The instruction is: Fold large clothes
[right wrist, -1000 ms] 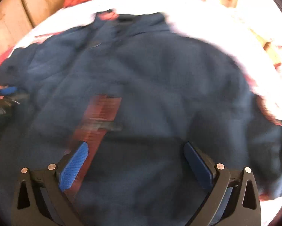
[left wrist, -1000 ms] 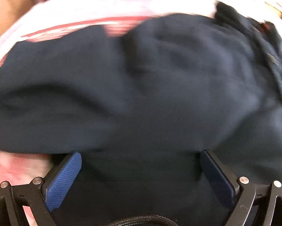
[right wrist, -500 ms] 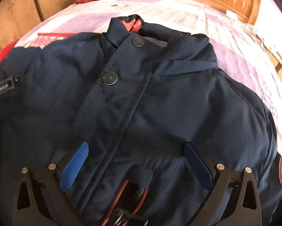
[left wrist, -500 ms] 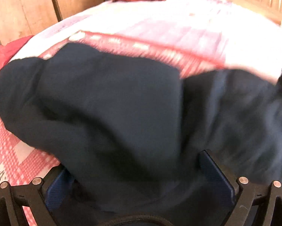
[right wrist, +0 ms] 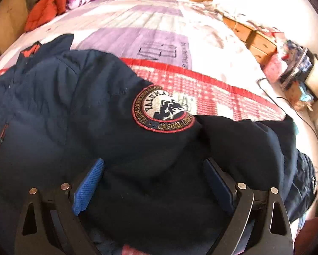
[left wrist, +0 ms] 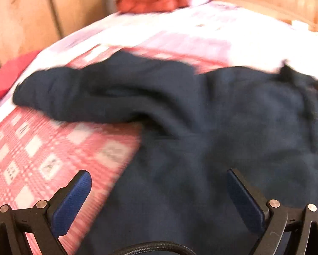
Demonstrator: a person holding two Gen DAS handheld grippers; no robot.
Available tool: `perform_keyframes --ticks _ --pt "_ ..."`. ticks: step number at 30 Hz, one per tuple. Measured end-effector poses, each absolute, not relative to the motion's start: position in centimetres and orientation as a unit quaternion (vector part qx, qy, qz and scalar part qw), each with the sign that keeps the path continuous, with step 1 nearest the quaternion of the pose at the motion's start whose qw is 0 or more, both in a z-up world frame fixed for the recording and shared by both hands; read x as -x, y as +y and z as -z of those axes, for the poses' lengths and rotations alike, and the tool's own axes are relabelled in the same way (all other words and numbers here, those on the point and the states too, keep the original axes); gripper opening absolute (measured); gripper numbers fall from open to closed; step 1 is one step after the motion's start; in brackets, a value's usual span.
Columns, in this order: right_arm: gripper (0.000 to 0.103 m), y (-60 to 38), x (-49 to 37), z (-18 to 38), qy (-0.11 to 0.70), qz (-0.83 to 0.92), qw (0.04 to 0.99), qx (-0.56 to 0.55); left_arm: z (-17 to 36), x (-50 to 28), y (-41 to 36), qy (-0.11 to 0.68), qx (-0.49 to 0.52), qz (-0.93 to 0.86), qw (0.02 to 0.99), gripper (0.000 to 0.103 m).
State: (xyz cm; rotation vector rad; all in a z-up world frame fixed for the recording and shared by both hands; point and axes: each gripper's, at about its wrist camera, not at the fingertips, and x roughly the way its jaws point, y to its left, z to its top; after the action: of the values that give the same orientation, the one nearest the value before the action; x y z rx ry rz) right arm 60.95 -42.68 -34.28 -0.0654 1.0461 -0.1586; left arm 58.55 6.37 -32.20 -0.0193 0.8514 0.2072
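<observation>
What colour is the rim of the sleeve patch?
Red, around the round patch on the navy jacket; clearest in the right wrist view.

Navy jacket (right wrist: pixel 108 140) on red-and-white checked bedspread (left wrist: pixel 42 148).

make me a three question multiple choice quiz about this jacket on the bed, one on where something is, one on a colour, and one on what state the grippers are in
1. Where does the round patch sit?
A. On the jacket's sleeve, near the red checked part of the bedspread
B. On the wooden headboard
C. On the orange garment at the far end of the bed

2. What colour is the jacket?
A. Bright yellow
B. Dark navy blue
C. White

3. How do the left hand-held gripper and the right hand-held gripper stand?
A. Both clamped tight on cloth
B. One open, one shut
C. Both open, jaws spread wide over the jacket

Answers:
1. A, the patch lies on navy sleeve fabric with the bedspread just beyond it.
2. B, the fabric reads dark navy in both wrist views.
3. C, each view shows the blue pads far apart.
</observation>
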Motion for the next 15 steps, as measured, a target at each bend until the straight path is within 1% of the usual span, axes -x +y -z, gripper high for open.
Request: perform_keyframes --ticks 3,5,6,7,9,13,15 --pt "0.097 -39.5 -61.1 34.1 0.491 0.006 0.868 0.073 30.6 -58.4 -1.0 0.394 -0.035 -0.026 0.918 0.103" --pt "0.097 -39.3 -61.6 34.9 0.494 -0.011 0.863 0.110 30.2 -59.1 -6.3 0.385 -0.058 0.024 0.921 0.103" --pt "0.097 -40.3 -61.7 35.2 0.497 -0.016 0.861 0.106 30.1 -59.4 -9.0 0.383 -0.067 0.047 0.920 0.103" --pt "0.097 -42.9 -62.0 35.4 0.503 -0.008 0.861 0.079 30.4 -60.4 -11.1 0.386 -0.072 0.063 0.918 0.103" --pt "0.097 -47.5 -58.9 35.1 0.503 0.004 0.864 0.031 31.2 -61.6 -16.2 0.397 -0.084 0.097 0.909 0.103" --pt "0.097 -49.8 -56.0 32.7 0.482 -0.004 0.874 0.062 32.6 -64.1 -24.1 0.409 -0.089 0.133 0.898 0.103" --pt "0.097 -50.9 -52.8 30.7 0.454 -0.008 0.889 0.053 33.4 -64.2 -26.8 0.414 -0.095 0.143 0.894 0.103"
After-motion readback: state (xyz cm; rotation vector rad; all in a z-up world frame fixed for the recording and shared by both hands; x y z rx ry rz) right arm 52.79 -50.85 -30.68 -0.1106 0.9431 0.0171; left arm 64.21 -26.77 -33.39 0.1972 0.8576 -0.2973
